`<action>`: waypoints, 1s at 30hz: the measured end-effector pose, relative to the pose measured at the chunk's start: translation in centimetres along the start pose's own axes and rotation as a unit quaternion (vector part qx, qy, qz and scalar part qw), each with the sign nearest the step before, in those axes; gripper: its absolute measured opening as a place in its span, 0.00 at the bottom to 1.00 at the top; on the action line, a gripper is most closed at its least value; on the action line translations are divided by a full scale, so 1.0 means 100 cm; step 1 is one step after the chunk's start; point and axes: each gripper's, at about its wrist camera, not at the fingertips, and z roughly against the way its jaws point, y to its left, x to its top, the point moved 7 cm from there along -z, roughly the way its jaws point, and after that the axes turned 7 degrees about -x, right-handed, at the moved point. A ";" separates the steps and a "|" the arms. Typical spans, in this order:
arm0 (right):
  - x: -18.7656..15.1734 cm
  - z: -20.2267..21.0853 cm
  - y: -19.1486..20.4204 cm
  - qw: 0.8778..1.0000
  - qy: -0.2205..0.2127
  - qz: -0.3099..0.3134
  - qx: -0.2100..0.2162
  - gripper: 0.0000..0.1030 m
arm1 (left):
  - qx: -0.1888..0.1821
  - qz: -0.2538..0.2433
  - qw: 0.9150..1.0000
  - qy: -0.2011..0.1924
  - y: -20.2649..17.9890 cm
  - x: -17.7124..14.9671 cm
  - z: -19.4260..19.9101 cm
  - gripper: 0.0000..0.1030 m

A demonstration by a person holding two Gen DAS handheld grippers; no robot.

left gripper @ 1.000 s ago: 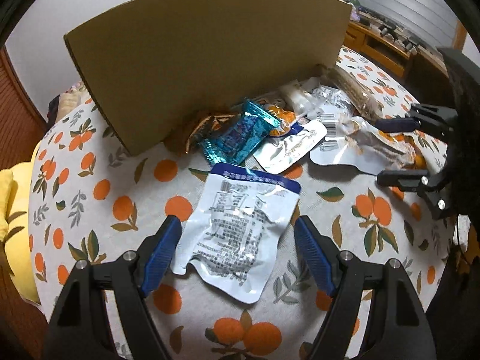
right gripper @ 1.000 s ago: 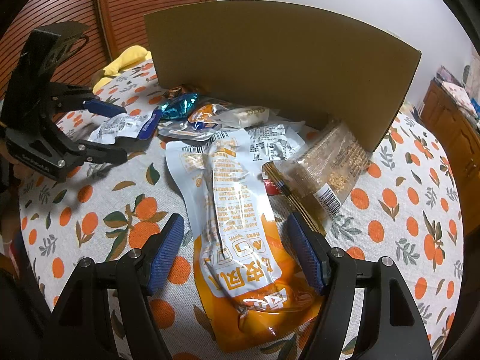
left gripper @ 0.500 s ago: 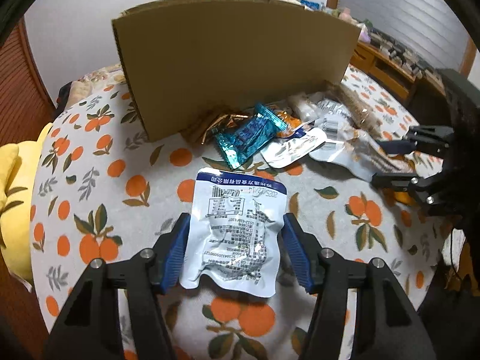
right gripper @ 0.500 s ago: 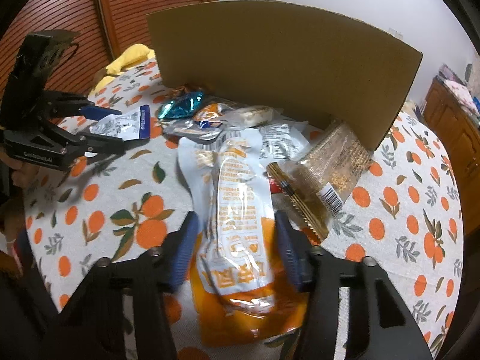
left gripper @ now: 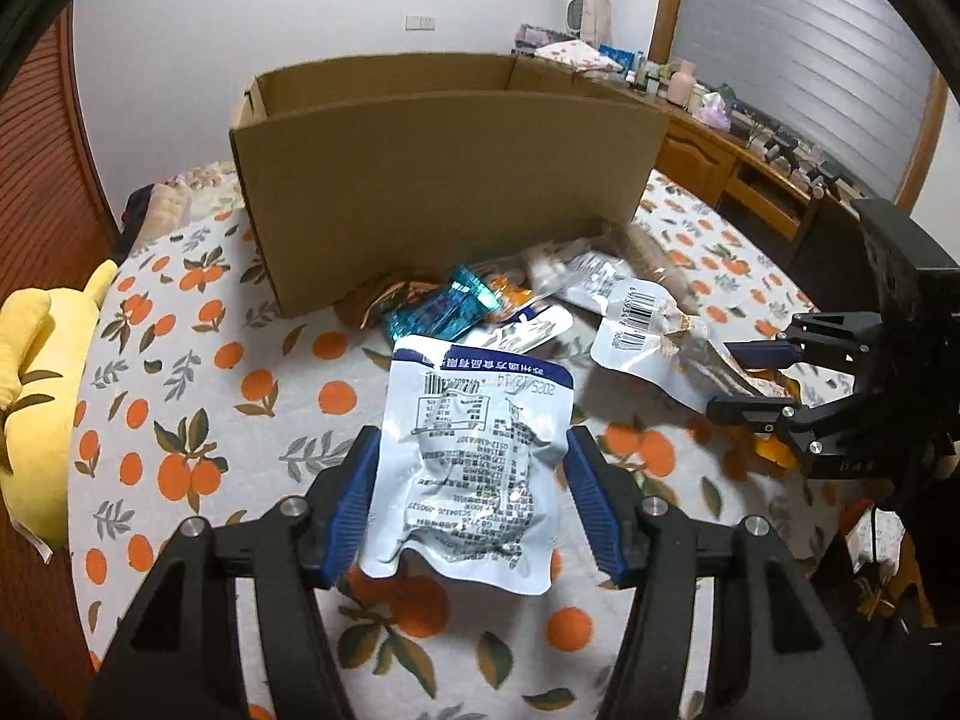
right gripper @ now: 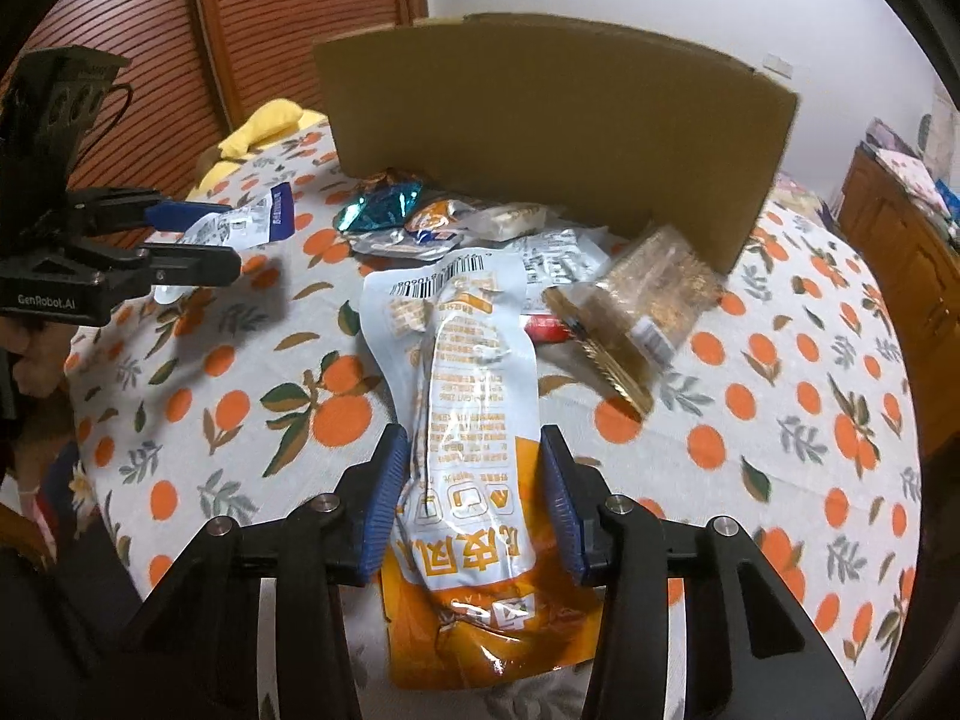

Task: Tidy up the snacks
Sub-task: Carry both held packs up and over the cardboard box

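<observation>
"GenRobot.AI" was printed in white on the black body of the left gripper (right gripper: 192,246), as seen from the right wrist. On the white pouch (left gripper: 474,468) with a blue top band, a barcode, white Chinese characters on the band and a date stamp reading roughly "2025/12/14" upside down were seen; the fine print was too small to be read. A barcode and large white Chinese characters, inverted, were carried by the long white-and-orange packet (right gripper: 474,420).

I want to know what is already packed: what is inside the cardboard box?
Only bare inner walls near the top of the cardboard box show in the left wrist view. Its front wall hides the bottom, so any snacks inside cannot be seen.
</observation>
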 end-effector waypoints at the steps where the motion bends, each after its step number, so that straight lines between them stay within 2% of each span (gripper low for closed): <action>1: 0.001 0.003 -0.001 1.000 -0.003 -0.003 -0.001 0.43 | 0.000 -0.001 1.000 -0.003 -0.002 0.001 0.002 0.58; 17: 0.014 0.047 -0.012 0.998 -0.054 -0.017 -0.008 0.44 | 0.011 -0.024 0.999 -0.035 -0.023 0.025 0.026 0.58; 30: 0.023 0.067 -0.014 0.997 -0.075 -0.019 -0.008 0.44 | 0.019 -0.032 0.998 -0.054 -0.032 0.039 0.041 0.59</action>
